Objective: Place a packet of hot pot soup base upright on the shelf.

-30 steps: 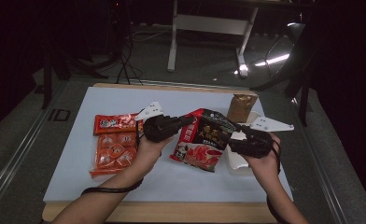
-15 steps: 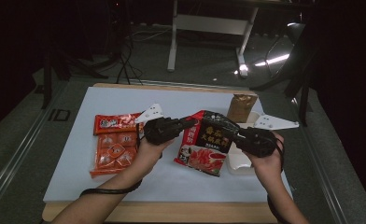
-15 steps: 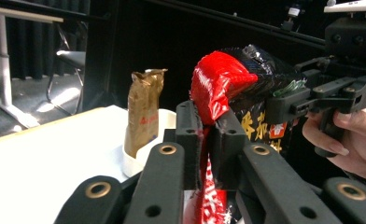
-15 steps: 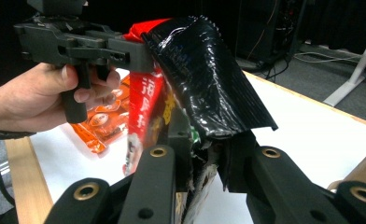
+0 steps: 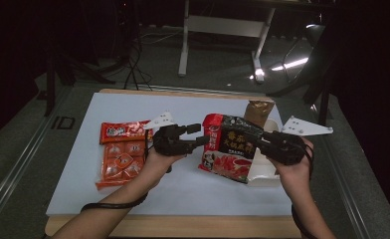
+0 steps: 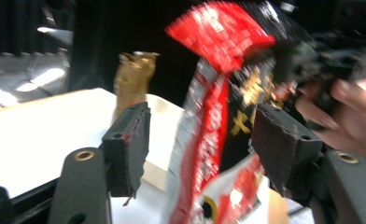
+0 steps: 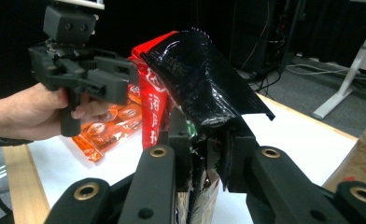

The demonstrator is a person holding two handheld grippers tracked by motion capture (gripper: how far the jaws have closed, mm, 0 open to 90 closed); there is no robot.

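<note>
Chinese characters are showing on the red-and-black noodle packet (image 5: 231,148), too blurred to read. Left gripper (image 5: 201,135), jaws wide apart, is straddling its left edge. Right gripper (image 5: 260,141) is clamping its right edge, holding it above the white table (image 5: 83,149), long axis tilting away.

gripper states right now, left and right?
Left gripper: open, fingers either side of the red and black snack bag, not clamped.
Right gripper: shut on the snack bag's edge, holding it up.
</note>
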